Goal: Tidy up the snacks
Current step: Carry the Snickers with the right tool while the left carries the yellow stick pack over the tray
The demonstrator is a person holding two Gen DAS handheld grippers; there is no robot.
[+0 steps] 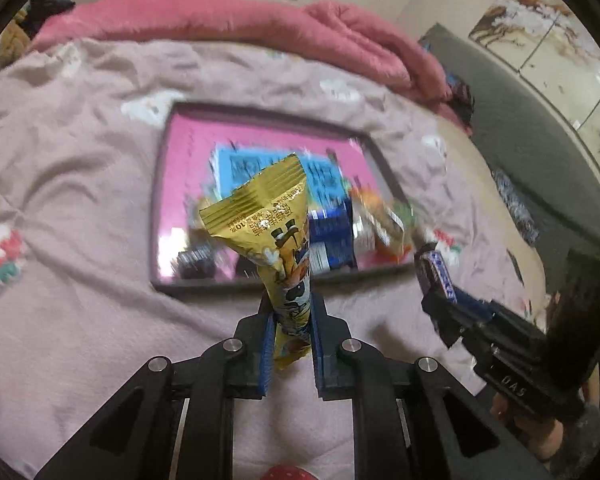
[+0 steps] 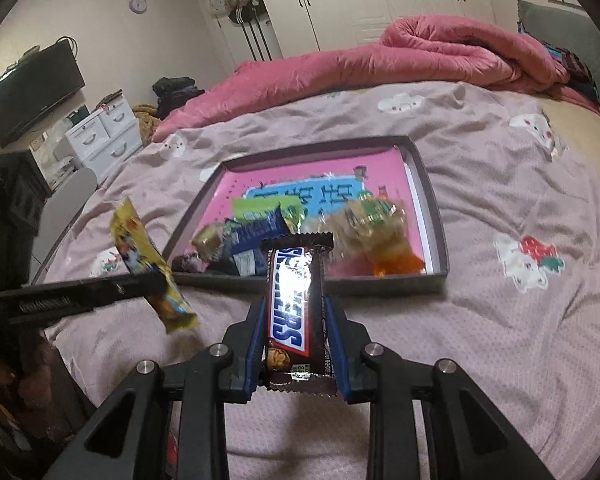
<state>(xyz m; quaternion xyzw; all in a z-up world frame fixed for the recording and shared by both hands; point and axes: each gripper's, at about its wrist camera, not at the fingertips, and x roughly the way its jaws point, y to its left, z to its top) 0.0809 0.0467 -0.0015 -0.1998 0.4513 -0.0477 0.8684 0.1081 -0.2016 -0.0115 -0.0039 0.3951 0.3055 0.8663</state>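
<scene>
Left tool (image 1: 293, 312) clamping yellow snack packet (image 1: 278, 240), above the bedsheet (image 1: 80, 200)

Even, soft indoor light, moderately bright; shadows faint. Both views round fisheye, corners black, straight lines bowed near the rim. Left wrist view: heavy motion blur over the tray (image 1: 162, 184) and bedspread (image 1: 72, 168); only the yellow packet (image 1: 272, 216) reads fairly sharp. Right wrist view crisper; white glare burns out the chocolate bar (image 2: 296, 300) wrapper's middle. Tray contents smeared.
</scene>
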